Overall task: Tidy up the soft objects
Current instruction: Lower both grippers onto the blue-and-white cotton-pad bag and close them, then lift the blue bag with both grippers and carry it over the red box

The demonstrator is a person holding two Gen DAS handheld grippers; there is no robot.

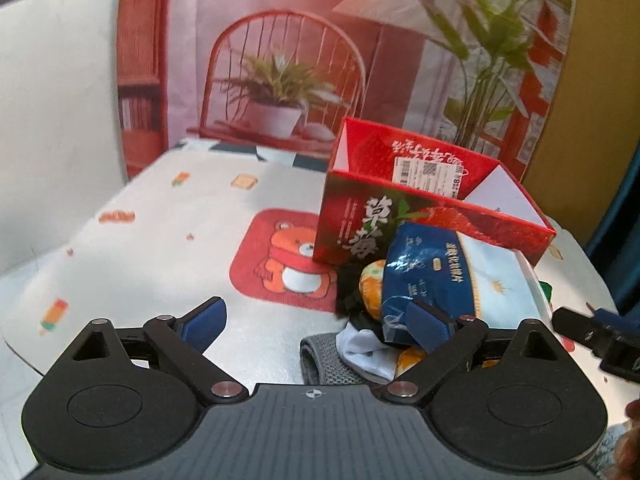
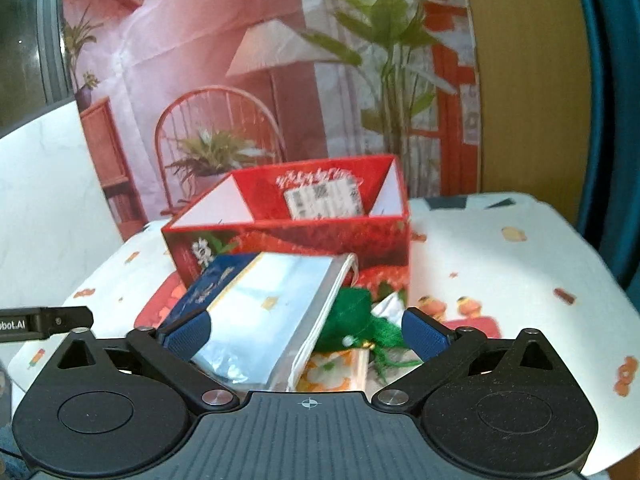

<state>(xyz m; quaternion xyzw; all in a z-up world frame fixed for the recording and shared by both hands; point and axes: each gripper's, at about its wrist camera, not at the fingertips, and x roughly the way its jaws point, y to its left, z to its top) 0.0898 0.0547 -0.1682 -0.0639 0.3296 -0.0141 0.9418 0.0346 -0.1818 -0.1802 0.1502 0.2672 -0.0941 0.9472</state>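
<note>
An open red box point(image 1: 432, 216) point(image 2: 304, 236) stands on the table. A blue and pale tissue pack point(image 1: 452, 280) point(image 2: 264, 312) leans against its front, on top of a pile of soft things: a black and orange plush point(image 1: 362, 290), a white sock point(image 1: 366, 350), a grey knitted piece point(image 1: 320, 364) and a green yarn item point(image 2: 356, 320). My left gripper point(image 1: 316, 326) is open, just left of the pile, its right pad point(image 1: 430, 326) at the pack's corner. My right gripper point(image 2: 308, 334) is open and straddles the pack's near end and the green item.
The table wears a white cloth point(image 1: 160, 240) point(image 2: 500, 264) with small prints and a red bear patch point(image 1: 280, 260). A printed room backdrop point(image 1: 280, 60) stands behind the box. The right gripper's black body point(image 1: 592, 336) shows at the left wrist view's right edge.
</note>
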